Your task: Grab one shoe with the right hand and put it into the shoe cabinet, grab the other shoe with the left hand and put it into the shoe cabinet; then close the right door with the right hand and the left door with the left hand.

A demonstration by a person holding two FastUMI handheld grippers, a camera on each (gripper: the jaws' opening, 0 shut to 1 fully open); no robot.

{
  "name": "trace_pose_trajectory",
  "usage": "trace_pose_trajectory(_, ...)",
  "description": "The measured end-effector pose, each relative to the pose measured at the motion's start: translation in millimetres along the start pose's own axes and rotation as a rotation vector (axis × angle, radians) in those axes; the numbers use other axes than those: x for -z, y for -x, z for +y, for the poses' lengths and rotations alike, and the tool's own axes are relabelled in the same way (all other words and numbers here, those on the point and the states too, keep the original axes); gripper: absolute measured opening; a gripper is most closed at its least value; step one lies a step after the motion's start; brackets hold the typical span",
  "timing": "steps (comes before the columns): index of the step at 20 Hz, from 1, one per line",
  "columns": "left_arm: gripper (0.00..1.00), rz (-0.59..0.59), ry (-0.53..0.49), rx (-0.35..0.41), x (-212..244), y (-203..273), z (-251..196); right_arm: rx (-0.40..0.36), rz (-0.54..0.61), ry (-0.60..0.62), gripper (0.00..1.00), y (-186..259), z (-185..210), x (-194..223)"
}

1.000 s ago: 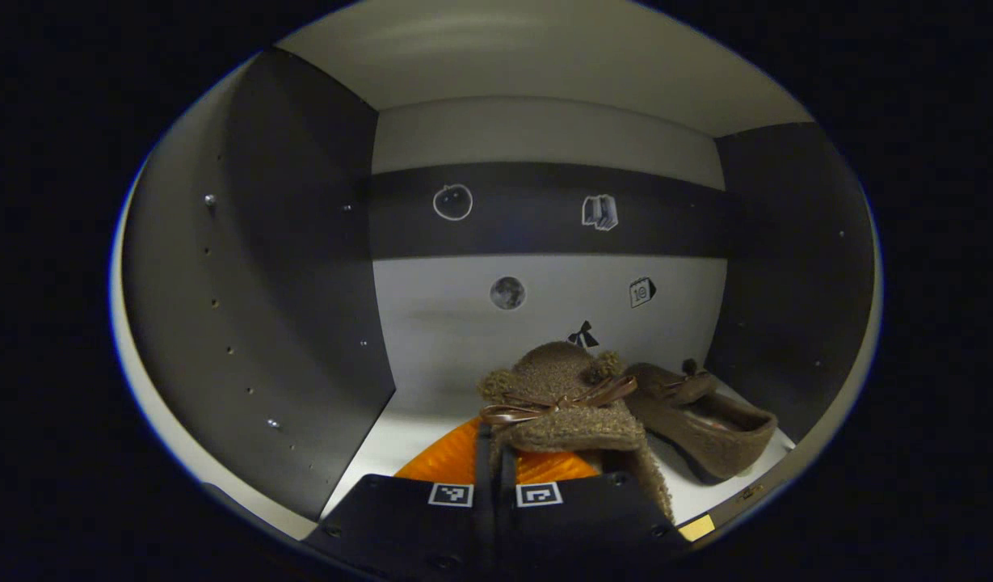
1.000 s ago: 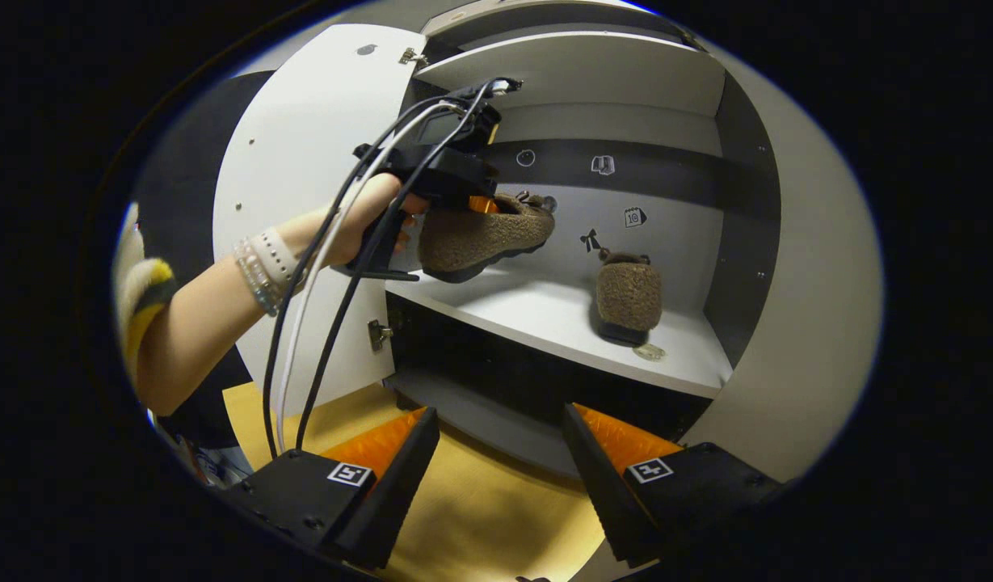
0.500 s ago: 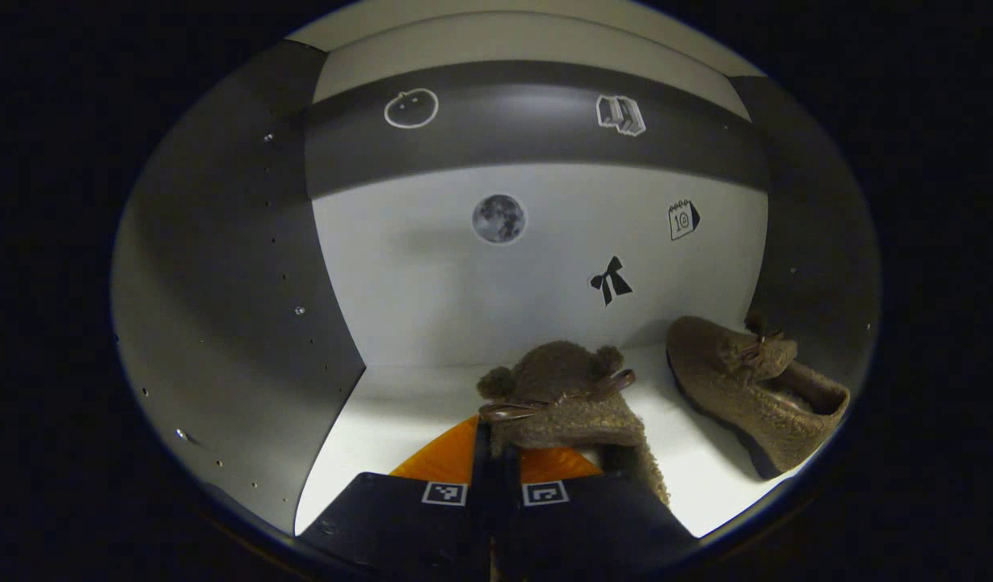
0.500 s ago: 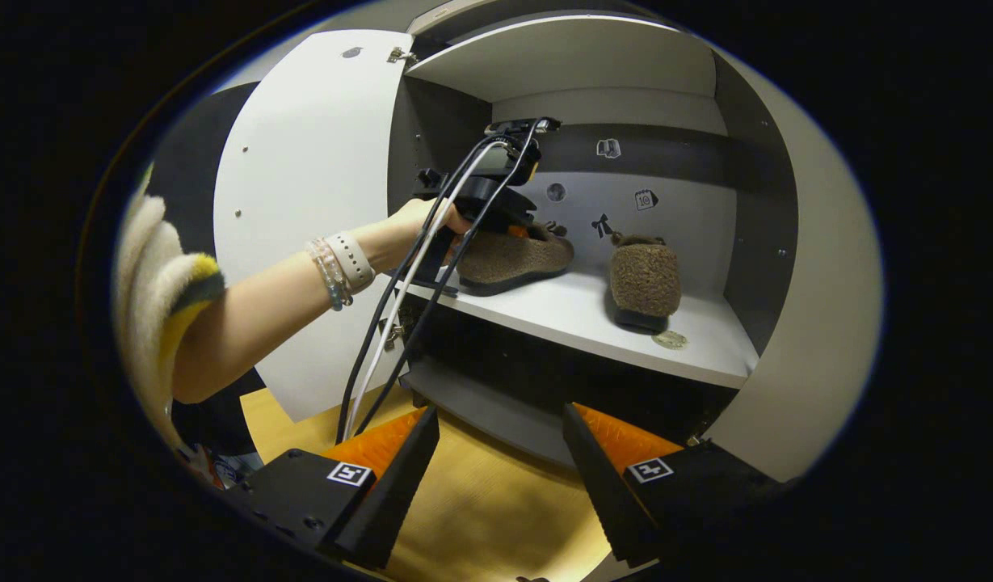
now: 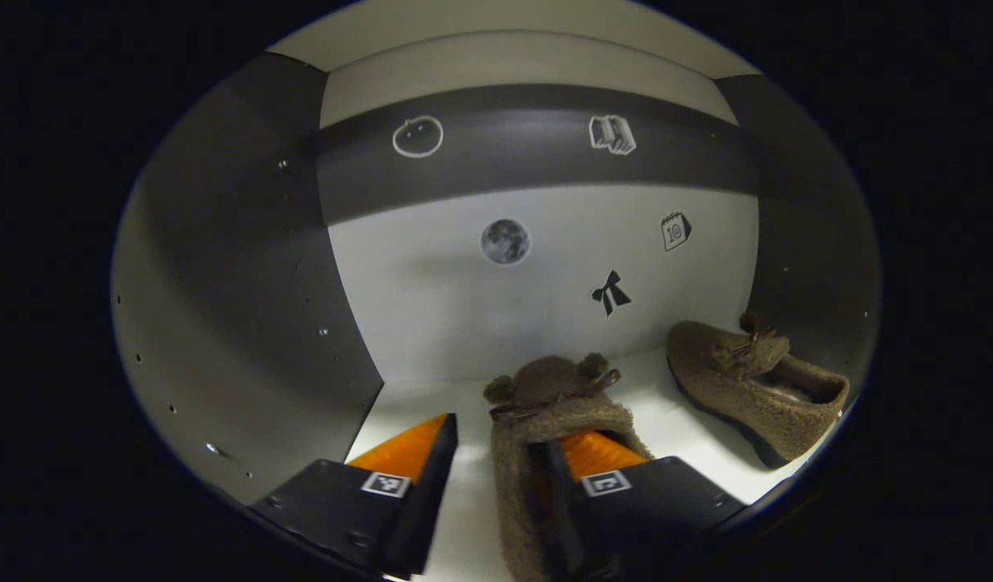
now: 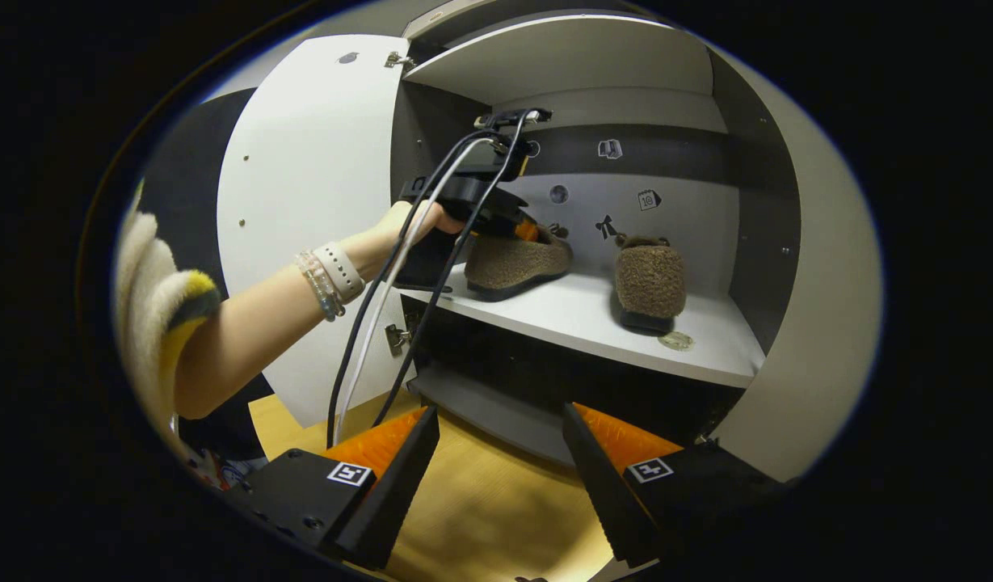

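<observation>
Two fuzzy brown shoes with ribbon bows stand on the cabinet shelf (image 5: 706, 436). My left gripper (image 5: 496, 436) is open over the left shoe (image 5: 536, 404). One finger is inside the shoe's opening and the other is outside its left wall. That shoe rests on the shelf. The other shoe (image 5: 755, 388) lies to the right near the side wall. In the right gripper view, a hand holds the left gripper (image 6: 527, 233) at the left shoe (image 6: 516, 259), and the other shoe (image 6: 650, 279) stands apart to its right. My right gripper (image 6: 500, 414) is open and holds nothing, low in front of the cabinet.
Both cabinet doors stand open: the left door (image 6: 310, 218) and the right door (image 6: 811, 323). A lower shelf (image 6: 480, 408) sits under the shoe shelf (image 6: 593, 319). The wooden floor (image 6: 480, 509) lies below my right gripper. Cables (image 6: 367, 339) hang from the left gripper.
My left gripper was shut on the left shoe in the air. It has set the shoe down on the shelf and opened. My right gripper has barely moved.
</observation>
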State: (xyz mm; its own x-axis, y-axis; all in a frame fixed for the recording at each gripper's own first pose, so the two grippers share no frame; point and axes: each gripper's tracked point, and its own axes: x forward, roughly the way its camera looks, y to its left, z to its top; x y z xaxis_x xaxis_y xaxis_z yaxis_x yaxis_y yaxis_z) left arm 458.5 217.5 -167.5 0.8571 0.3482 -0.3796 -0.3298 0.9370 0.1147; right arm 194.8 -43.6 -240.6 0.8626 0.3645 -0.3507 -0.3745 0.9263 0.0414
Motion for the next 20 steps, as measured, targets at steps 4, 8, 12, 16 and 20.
trace_pose_trajectory(4, 0.96, -0.031, -0.060, -0.002, -5, 27, 5, 0.013, -0.024, -0.006, 0.98, 6, 5, -8)
trace_pose_trajectory(8, 0.96, -0.117, -0.011, 0.050, -24, 74, -1, 0.040, -0.044, 0.009, 0.99, 22, 18, -14)
trace_pose_trajectory(12, 0.96, -0.225, 0.016, 0.157, -43, 162, -21, 0.112, -0.111, 0.023, 0.99, 57, 35, -36)
trace_pose_trajectory(16, 1.00, -0.315, 0.021, 0.254, -38, 275, -36, 0.225, -0.231, 0.035, 0.98, 111, 48, -76)
trace_pose_trajectory(20, 0.96, -0.347, 0.065, 0.350, -12, 378, -39, 0.310, -0.331, -0.027, 0.98, 177, 55, -106)
